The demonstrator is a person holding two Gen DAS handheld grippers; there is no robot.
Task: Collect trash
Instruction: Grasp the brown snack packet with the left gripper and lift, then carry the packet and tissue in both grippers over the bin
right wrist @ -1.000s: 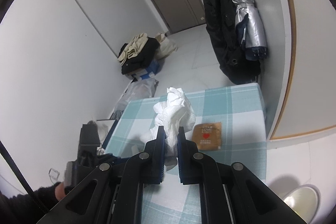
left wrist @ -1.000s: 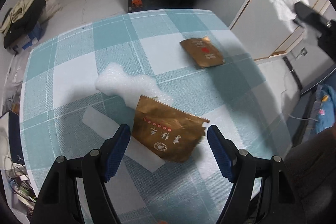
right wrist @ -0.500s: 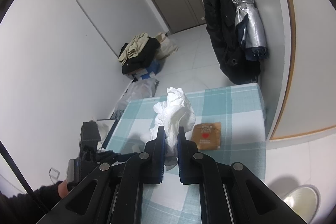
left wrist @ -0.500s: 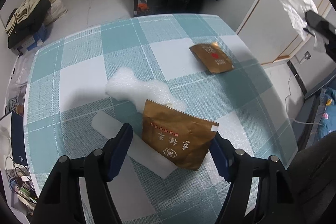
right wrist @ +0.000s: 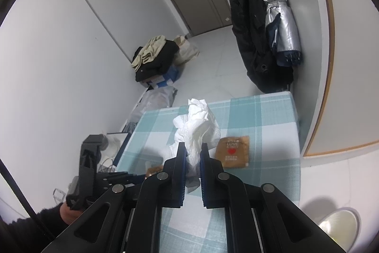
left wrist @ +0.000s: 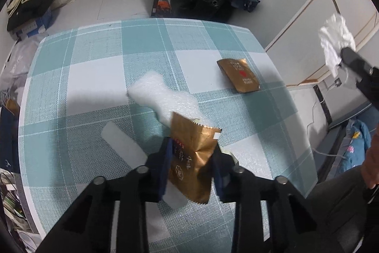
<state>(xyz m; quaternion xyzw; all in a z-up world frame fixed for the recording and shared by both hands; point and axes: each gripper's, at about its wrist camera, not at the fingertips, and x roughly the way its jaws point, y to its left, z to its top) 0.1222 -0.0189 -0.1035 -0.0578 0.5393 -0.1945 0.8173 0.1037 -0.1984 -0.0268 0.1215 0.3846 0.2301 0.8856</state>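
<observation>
Two grippers at work, both carrying trash. Left gripper: jaws closing, pads pressed into a gold snack wrapper so that the foil buckles between them; wrapper's lower edge close over the checked tablecloth, contact or a small gap not readable. Right gripper: jaws nearly together, clamped on a crumpled white tissue, held up in the air above the tablecloth's near right corner. Outward from the left gripper, just beyond the wrapper's torn top: a white bubble-wrap piece flat on the tablecloth. Just left of the wrapper and running under it: a flat white strip. Further out, toward the tablecloth's right edge: a second gold packet with a red heart, untouched. Progress, judged: roughly midway, two pieces gripped but neither dropped anywhere, three pieces left lying. No bin plainly identifiable; pale round object on the floor beyond the tablecloth's near right corner, possibly one, cannot tell.
</observation>
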